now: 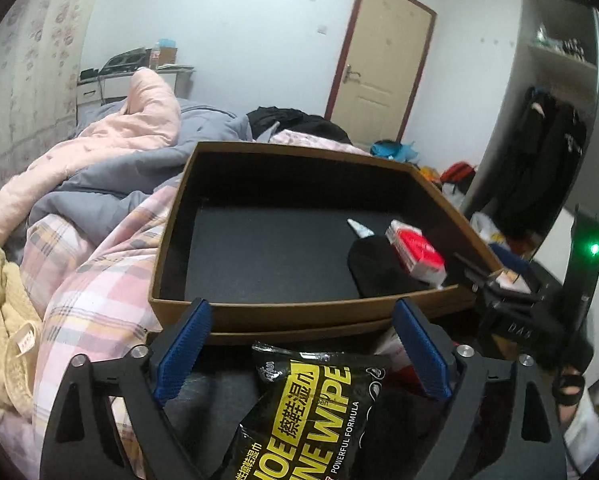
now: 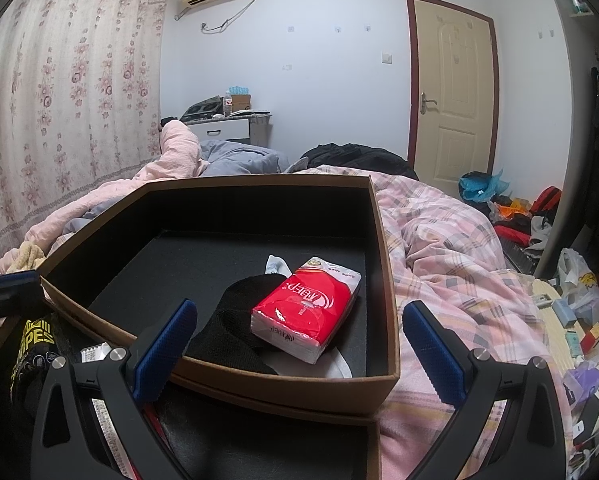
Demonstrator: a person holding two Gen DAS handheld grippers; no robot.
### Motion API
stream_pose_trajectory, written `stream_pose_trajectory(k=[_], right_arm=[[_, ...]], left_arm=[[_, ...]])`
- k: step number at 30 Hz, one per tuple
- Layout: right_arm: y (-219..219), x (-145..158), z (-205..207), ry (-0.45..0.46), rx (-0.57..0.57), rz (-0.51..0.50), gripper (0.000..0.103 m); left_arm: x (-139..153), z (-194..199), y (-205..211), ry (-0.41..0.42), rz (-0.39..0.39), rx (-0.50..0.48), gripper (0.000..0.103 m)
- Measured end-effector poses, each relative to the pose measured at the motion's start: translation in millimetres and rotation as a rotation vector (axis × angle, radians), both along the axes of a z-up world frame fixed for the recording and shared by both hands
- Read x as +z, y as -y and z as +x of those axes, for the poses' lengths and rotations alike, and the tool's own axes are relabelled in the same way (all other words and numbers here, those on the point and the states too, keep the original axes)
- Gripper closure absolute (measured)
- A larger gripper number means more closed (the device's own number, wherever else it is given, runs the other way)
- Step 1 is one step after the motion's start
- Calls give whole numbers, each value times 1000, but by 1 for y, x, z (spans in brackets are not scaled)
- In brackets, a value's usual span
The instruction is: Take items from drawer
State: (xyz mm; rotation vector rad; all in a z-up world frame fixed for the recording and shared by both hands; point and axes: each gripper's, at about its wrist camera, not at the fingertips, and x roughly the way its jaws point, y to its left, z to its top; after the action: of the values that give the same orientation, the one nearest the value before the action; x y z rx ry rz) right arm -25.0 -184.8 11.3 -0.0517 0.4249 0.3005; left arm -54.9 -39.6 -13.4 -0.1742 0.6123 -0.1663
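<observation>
A brown cardboard drawer (image 1: 299,314) (image 2: 283,376) lies on the bed, its inside lined in black. In its near right corner a red tissue pack (image 1: 415,254) (image 2: 307,312) rests on a black sock (image 1: 375,268) (image 2: 227,320), with a small white piece (image 1: 359,229) (image 2: 277,266) behind them. My left gripper (image 1: 303,346) is open just in front of the drawer. A black and yellow shoe-wipes pack (image 1: 311,412) (image 2: 33,344) lies below it between the blue pads, untouched by them. My right gripper (image 2: 299,348) stands open, astride the drawer's near wall, holding nothing.
The drawer sits on a pink plaid quilt (image 2: 451,248) with rumpled grey and pink bedding (image 1: 131,148) behind. A yellow garment (image 1: 7,320) lies at the left. The floor on the right is littered with bags and boxes (image 2: 571,312). A shut door (image 2: 453,92) is at the back.
</observation>
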Motion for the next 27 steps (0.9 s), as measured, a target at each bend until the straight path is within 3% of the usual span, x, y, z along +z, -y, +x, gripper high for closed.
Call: stream_pose_trajectory(k=[3,8,27], right_arm=[[0,0,0,1,-1,-1,1],[0,0,-1,2,-2,-3,1],[0,0,-2,4,-3,-4,1]], left_arm=[[-5,4,-1,-30,4,6,0],[-9,7,-7,-48,-31,17,0],[-9,7,-1,-49,12,19,0]])
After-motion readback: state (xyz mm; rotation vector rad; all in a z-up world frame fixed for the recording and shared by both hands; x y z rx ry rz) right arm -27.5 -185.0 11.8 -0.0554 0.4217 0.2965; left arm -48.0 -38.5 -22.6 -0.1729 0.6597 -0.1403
